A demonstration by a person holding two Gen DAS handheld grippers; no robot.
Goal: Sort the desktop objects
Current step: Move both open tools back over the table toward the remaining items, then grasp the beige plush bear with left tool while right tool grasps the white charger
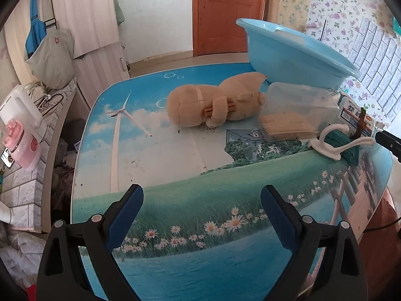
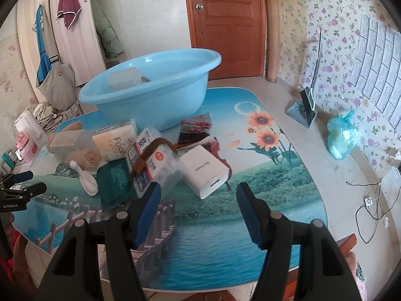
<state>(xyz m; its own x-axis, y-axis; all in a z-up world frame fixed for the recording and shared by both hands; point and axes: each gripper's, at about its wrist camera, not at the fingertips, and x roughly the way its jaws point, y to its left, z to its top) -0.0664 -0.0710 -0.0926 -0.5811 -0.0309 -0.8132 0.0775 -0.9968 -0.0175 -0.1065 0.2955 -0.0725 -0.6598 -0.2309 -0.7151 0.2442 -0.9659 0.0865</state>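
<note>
A light blue basin (image 2: 155, 85) stands at the back of the picture-printed table (image 2: 275, 183), with a pale packet (image 2: 127, 77) inside. In front of it lie a tissue pack (image 2: 115, 139), a clear labelled box (image 2: 155, 168) with a brown band, a white charger (image 2: 205, 173), a dark green pouch (image 2: 114, 178), a white hook (image 2: 86, 178) and a snack packet (image 2: 195, 125). My right gripper (image 2: 198, 210) is open just short of the clear box and charger. My left gripper (image 1: 201, 215) is open over bare table, facing a tan plush toy (image 1: 213, 105), a clear toothpick box (image 1: 293, 115) and the basin (image 1: 295, 55).
A wooden door (image 2: 225, 25) is behind the table. On the floor at the right are a blue plastic bag (image 2: 342, 135), a dustpan (image 2: 300, 110) and cables (image 2: 371, 213). A counter at the left holds a white kettle (image 1: 22, 110) and a pink jar (image 1: 22, 148).
</note>
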